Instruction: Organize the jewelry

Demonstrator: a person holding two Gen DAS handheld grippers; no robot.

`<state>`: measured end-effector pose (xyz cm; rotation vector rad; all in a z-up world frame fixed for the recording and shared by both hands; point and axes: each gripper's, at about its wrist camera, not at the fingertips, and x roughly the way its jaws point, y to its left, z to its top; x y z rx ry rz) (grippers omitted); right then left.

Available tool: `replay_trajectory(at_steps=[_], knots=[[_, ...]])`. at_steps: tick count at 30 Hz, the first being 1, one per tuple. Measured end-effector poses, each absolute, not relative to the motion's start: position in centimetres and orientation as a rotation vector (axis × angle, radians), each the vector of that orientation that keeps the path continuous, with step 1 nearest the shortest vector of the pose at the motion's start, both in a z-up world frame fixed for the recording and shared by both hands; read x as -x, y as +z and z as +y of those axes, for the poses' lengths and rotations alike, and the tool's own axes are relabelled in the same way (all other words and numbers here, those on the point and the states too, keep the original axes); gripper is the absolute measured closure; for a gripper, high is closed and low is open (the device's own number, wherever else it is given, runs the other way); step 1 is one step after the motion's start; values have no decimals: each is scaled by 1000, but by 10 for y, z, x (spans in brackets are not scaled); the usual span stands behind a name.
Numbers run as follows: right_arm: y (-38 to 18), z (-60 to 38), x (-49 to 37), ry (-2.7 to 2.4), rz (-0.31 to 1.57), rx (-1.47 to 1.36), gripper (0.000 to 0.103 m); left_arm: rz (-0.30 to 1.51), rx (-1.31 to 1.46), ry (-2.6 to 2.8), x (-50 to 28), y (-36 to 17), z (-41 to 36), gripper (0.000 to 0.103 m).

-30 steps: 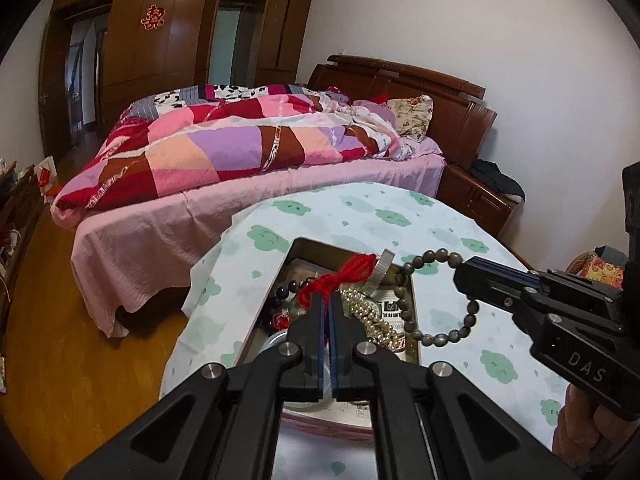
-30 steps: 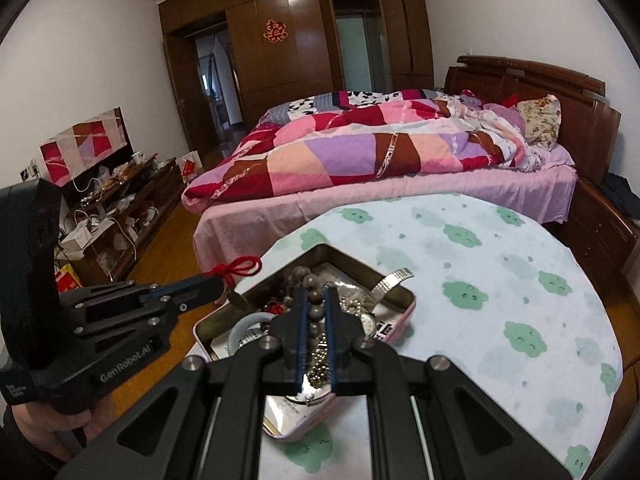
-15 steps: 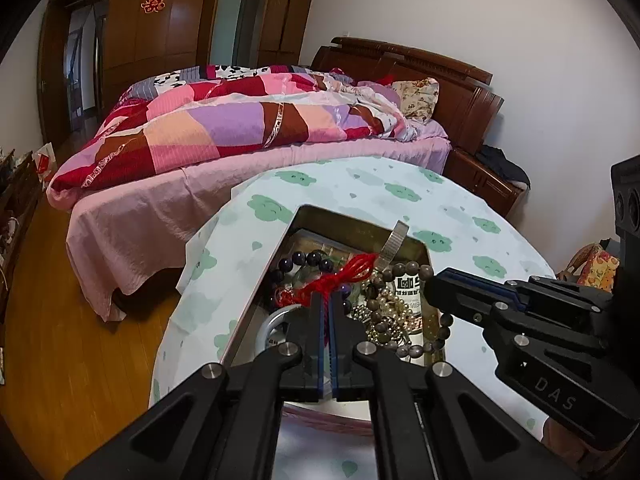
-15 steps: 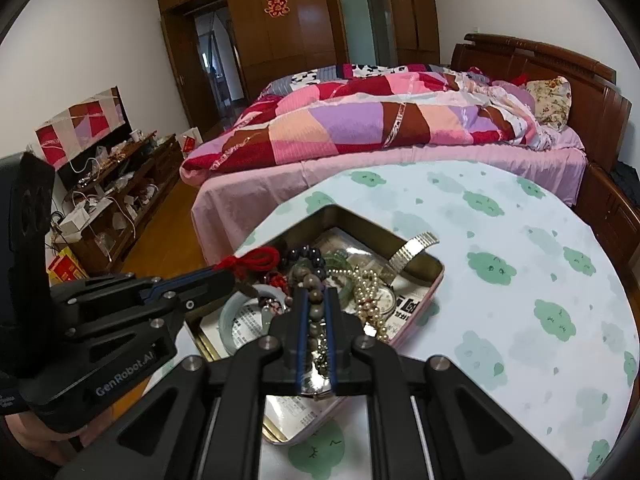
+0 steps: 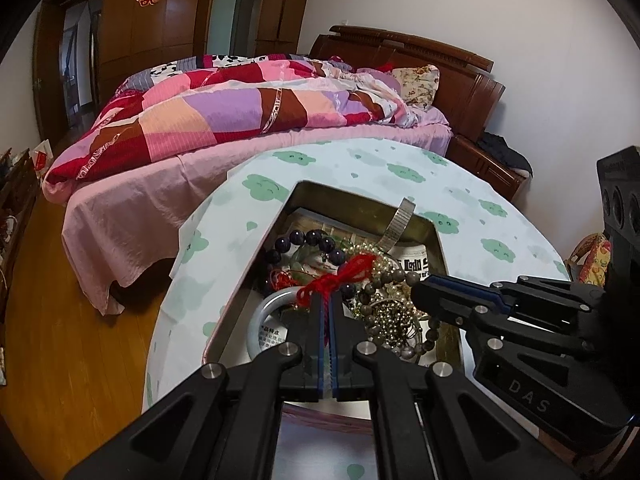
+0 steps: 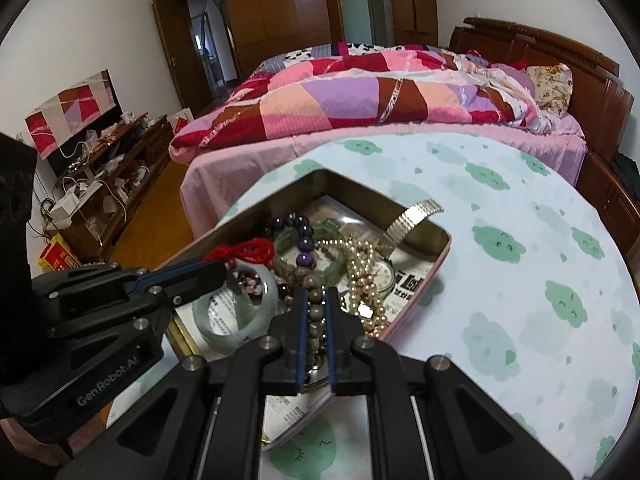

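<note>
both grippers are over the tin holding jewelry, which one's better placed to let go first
Probably the right. Its gripper pinches the brown bead bracelet low among the jewelry in the tin. The left gripper holds its red cord above the pile.

Tin (image 6: 434,258): open, rectangular, pink outside, on desk. Contents heaped:
- purple bead bracelet (image 6: 298,226)
- green bangle (image 6: 332,266)
- pale jade bangle (image 6: 236,322)
- pearl strand (image 6: 366,276)
- metal watchband (image 6: 414,216), leaning over far rim
- red cord (image 5: 340,276), pinched
- brown beads (image 6: 314,304), pinched

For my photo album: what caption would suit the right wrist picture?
Right gripper pinching a brown bead bracelet over a tin full of jewelry on a table.
</note>
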<state>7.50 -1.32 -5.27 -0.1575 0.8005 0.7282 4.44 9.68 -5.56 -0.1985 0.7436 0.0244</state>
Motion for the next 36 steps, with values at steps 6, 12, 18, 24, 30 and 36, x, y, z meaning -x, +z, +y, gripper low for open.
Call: replay_trajectory(at_steps=[6, 12, 18, 24, 30, 36], knots=[[-60, -15, -78, 725, 833, 160, 89, 752, 189, 17, -45, -58, 94, 102], [-58, -18, -78, 732, 837, 161, 75, 746, 184, 32, -44, -52, 92, 99], [-41, -33, -69, 672, 770, 162, 45, 614, 172, 101, -22, -17, 95, 23], [-11, -57, -55, 577, 676, 154, 36, 490, 164, 149, 1, 16, 102, 22], [13, -70, -50, 554, 598, 104, 28, 459, 175, 175, 7, 25, 111, 22], [13, -66, -51, 559, 593, 98, 28, 462, 172, 176, 5, 24, 111, 22]])
